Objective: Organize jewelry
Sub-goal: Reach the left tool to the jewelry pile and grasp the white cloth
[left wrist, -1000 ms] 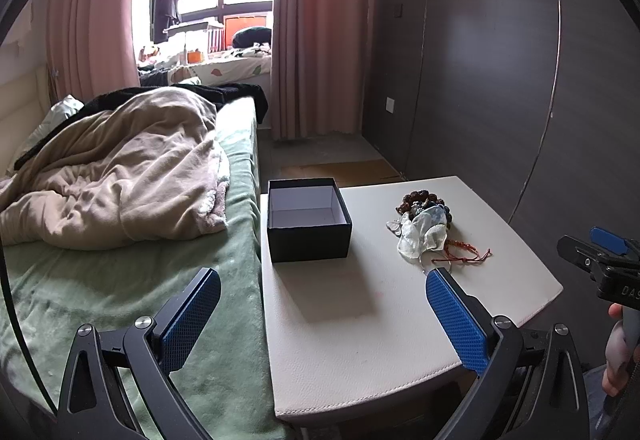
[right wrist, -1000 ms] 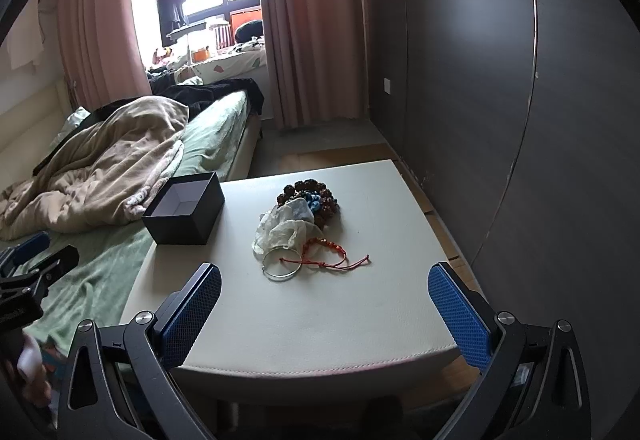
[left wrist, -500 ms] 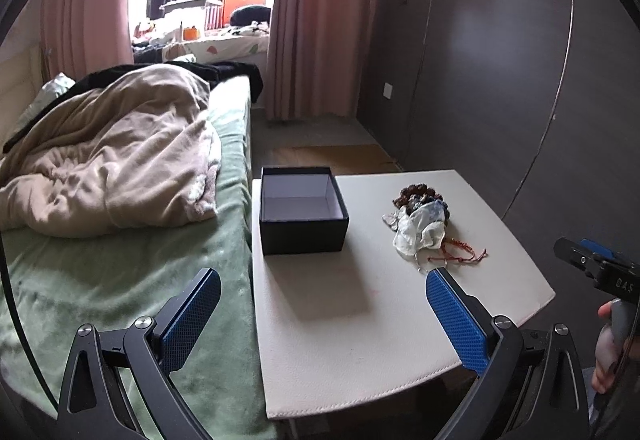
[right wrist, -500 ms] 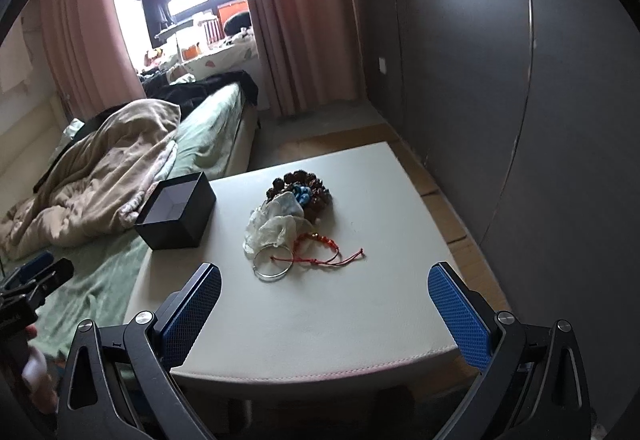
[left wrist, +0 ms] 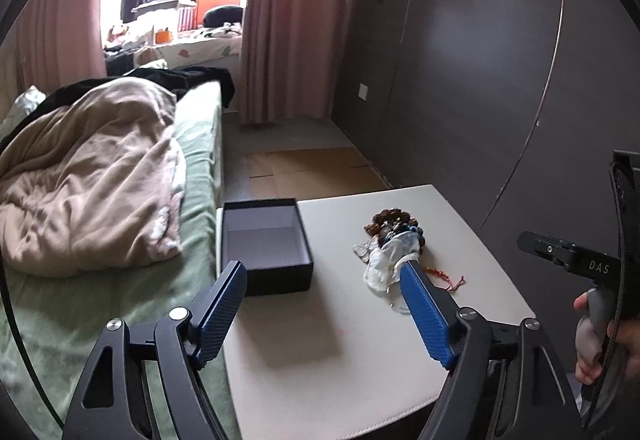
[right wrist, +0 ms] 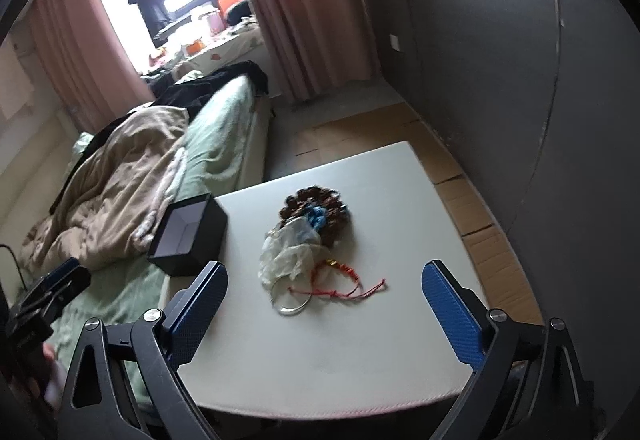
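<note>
An open black box (left wrist: 268,244) (right wrist: 188,238) stands at the left edge of a white table (left wrist: 320,352) (right wrist: 340,340). A jewelry pile lies to its right: brown bead bracelet (right wrist: 320,199) (left wrist: 390,220), blue beads (right wrist: 318,216), crumpled clear bag (right wrist: 290,252) (left wrist: 386,260), silver bangle (right wrist: 290,300), red cord bracelet (right wrist: 344,286) (left wrist: 444,278). My left gripper (left wrist: 322,278) is open and empty above the table's near part. My right gripper (right wrist: 324,282) is open and empty, hovering near the bangle and cord.
A bed (left wrist: 120,280) with a beige blanket (left wrist: 88,179) touches the table's left side. A dark panelled wall (left wrist: 480,79) runs on the right. Cardboard (right wrist: 480,207) covers the floor beyond the table. Pink curtains (left wrist: 292,19) hang by the window.
Both grippers have moved forward and over the table. The right one has tilted down toward the jewelry pile, which now looks larger. Both stay open.
</note>
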Motion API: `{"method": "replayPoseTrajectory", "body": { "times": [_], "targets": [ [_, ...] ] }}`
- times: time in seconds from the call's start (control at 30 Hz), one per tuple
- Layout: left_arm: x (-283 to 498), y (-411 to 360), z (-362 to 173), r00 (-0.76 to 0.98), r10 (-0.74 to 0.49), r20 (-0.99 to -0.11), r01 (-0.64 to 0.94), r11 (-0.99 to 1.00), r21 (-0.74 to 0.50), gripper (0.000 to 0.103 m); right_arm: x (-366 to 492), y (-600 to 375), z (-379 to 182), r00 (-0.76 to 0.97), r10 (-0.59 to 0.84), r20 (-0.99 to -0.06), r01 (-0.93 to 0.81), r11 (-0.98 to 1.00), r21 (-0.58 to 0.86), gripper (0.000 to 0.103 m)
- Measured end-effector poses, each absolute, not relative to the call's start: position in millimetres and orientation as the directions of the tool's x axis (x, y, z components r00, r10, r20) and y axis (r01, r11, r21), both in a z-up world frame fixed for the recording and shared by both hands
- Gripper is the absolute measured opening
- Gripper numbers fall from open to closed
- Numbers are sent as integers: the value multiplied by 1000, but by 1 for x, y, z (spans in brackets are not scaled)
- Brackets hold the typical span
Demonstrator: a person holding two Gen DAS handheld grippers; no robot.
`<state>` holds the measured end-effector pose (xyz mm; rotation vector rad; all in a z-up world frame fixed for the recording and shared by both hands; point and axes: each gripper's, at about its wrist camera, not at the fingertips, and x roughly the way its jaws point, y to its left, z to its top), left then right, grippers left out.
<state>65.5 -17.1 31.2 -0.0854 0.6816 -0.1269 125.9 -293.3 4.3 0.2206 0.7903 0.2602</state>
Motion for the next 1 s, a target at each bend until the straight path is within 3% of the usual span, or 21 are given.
{"method": "replayPoseTrajectory", "body": {
  "times": [0.4, 0.7, 1.0],
  "targets": [
    [115, -64, 18, 705, -235, -670, 200, 971, -130, 79, 150, -327, -12, 679, 358, -640, -84, 905, 417, 98],
    [146, -111, -14, 612, -301, -732, 312, 942, -127, 60, 159, -345, -39, 655, 380, -653, -40, 880, 473, 96],
    [167, -140, -51, 547, -319, -774, 358, 925, -128, 57, 166, -355, -64, 614, 348, -708, 26, 888, 459, 90]
  ]
}}
